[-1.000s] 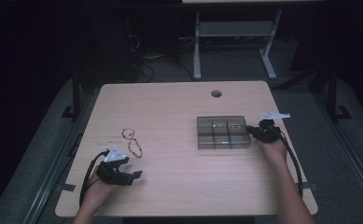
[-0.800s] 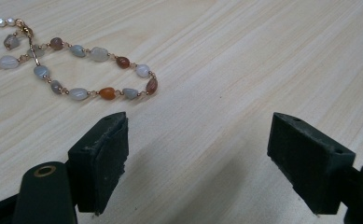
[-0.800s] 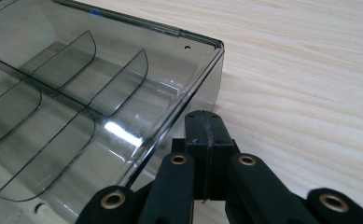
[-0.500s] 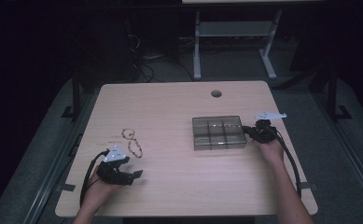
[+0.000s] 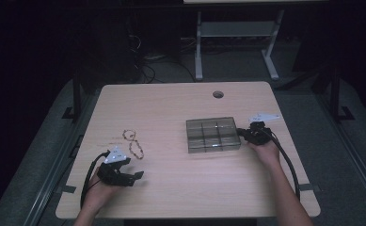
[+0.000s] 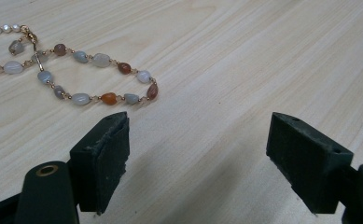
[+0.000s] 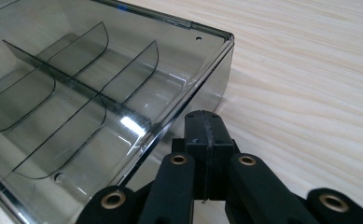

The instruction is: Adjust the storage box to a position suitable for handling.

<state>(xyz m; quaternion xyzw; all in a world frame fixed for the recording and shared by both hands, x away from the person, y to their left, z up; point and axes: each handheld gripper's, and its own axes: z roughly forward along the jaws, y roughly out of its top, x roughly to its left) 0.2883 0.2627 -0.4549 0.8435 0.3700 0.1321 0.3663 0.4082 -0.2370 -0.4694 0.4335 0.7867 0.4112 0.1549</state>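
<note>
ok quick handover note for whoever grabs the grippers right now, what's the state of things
Left hand-held gripper: open, low over the table, holding nothing; the bead bracelet lies just ahead of its jaws, untouched.
Right hand-held gripper: shut with nothing between the jaws, tip against the right wall of the clear divided box; it has been nudging the box leftward, toward the table's middle.
Done: box shifted closer to the bracelet. All compartments look empty.
Left: probably pick up the bracelet and lay it in a compartment.

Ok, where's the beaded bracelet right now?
In the high view the beaded bracelet lies on the table's left half, just beyond the left gripper and well left of the clear divided box.
</note>
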